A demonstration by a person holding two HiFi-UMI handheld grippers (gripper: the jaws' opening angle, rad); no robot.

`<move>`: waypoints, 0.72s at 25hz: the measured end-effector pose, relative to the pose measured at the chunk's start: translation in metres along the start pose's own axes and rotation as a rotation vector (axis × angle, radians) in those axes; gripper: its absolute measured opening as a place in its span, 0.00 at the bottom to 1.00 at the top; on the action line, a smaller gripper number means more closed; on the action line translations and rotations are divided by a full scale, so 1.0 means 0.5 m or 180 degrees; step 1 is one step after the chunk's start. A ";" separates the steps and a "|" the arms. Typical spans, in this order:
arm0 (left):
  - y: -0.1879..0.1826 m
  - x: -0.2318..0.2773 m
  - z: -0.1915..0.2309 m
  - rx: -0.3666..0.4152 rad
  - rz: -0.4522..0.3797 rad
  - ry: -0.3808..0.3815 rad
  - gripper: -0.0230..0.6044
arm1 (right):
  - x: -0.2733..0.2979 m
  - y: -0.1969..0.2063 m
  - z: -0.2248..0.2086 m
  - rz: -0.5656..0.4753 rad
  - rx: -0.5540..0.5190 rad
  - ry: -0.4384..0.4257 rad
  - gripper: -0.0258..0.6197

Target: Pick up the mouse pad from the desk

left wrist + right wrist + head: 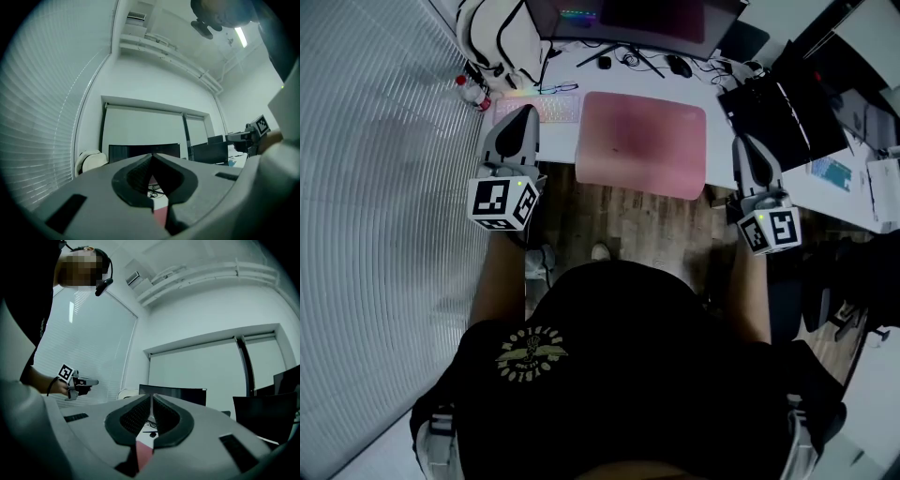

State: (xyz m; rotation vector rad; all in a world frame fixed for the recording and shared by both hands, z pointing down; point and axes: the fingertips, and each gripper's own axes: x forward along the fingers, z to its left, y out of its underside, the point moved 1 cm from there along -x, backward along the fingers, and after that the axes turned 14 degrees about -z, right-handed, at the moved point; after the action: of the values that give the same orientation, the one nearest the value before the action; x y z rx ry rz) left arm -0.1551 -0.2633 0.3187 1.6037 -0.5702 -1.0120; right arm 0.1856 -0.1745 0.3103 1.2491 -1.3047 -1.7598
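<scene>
Left claw [522,114], right claw [747,142]: both pointing level, jaws closed together, gripping nothing. Pink mouse pad [642,142] lying between claws, on white tabletop [567,77].

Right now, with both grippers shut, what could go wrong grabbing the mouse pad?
Left gripper and right gripper are shut; unopened fingers would likely shove the mouse pad, not grip it.
The keyboard lies close beside the pad's left edge; the left gripper may bump it.

White desk [581,77] — pink mouse pad [642,142], keyboard [546,110], black mouse [680,66]
</scene>
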 end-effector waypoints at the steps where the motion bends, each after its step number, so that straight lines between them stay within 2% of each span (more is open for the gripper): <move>1: 0.001 0.007 0.007 -0.0016 -0.0015 0.0014 0.05 | 0.004 -0.004 -0.003 -0.0005 -0.0023 0.0028 0.04; 10: 0.050 0.061 0.045 -0.0173 -0.0014 0.0198 0.05 | 0.017 0.015 -0.015 0.0085 -0.0152 0.0287 0.04; 18: 0.128 0.056 0.050 -0.0241 0.0205 0.0217 0.05 | -0.030 0.048 -0.065 0.0212 -0.0123 0.0527 0.04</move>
State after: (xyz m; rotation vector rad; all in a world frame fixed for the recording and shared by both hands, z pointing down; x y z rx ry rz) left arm -0.1527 -0.3170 0.3696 1.5376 -0.5278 -0.9173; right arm 0.2196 -0.1811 0.3353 1.2855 -1.1985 -1.5920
